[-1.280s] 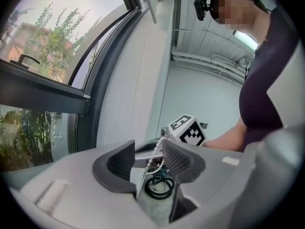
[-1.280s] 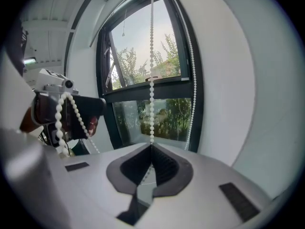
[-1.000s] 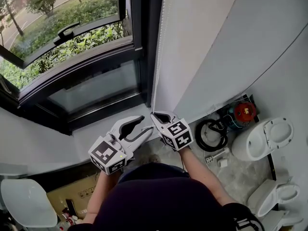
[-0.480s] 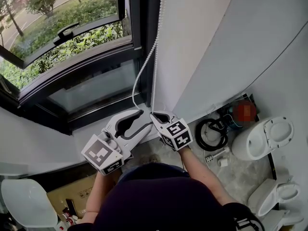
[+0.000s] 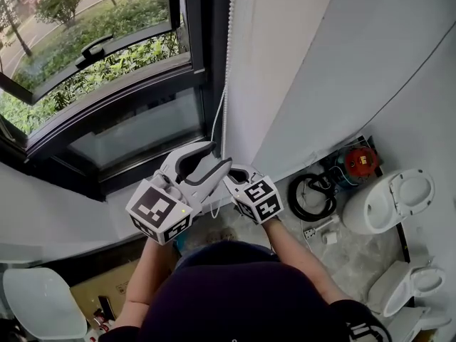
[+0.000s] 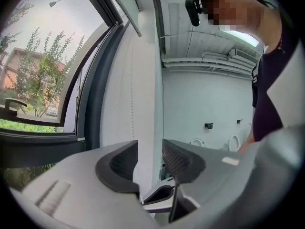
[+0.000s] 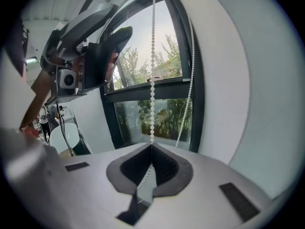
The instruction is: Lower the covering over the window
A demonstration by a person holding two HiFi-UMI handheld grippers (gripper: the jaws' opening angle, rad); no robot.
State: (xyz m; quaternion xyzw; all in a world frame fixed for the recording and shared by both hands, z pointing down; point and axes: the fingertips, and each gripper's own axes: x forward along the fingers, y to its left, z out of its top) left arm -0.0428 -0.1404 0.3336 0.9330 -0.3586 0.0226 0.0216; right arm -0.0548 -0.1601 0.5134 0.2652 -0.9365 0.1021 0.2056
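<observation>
Bead chain (image 5: 227, 63) beside window (image 5: 107, 63), right gripper (image 7: 151, 147) clamped on it.
Your right gripper tilts slightly downward, jaws closed on the chain. Your left gripper (image 5: 217, 157) sits just above it, level, jaws apart, gripping nothing.

Left gripper (image 5: 211, 159) points level, fingers (image 6: 119, 168) apart; right gripper (image 5: 228, 175) sits just beside it, fingers (image 7: 167, 168) pinched together on the bead cord (image 7: 152, 80).
</observation>
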